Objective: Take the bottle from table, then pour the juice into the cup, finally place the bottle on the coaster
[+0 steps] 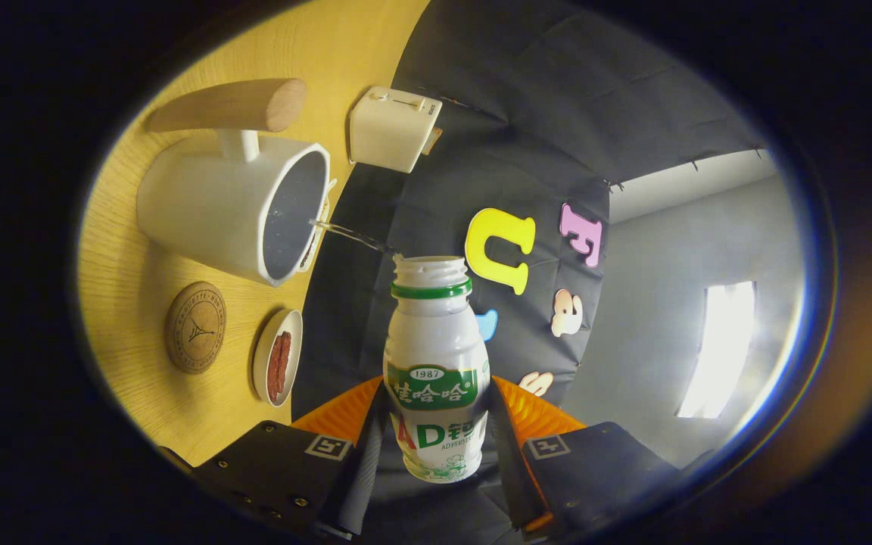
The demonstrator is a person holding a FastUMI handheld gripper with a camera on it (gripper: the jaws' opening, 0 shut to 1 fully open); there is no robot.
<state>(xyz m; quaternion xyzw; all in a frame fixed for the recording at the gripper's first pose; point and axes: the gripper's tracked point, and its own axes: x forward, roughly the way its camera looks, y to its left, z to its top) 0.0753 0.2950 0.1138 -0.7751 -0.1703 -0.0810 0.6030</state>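
Observation:
A small white bottle (434,356) with a green label and an open, capless neck sits between my two fingers, and my gripper (437,428) is shut on its lower body. The whole scene is rolled sideways, so the bottle is tipped over toward the table. A thin clear stream (349,235) runs from the bottle's mouth into the white cup (232,208), which has a wooden handle (235,106) and stands just beyond the bottle's mouth. The round wooden coaster (194,327) lies on the table beside the cup, bare.
The yellow wooden table (126,303) carries a small dish (278,357) holding a red-brown strip, between the coaster and my fingers. A white toaster-like box (393,129) stands past the cup by the black cloth wall. A lit window (720,348) is in the grey wall.

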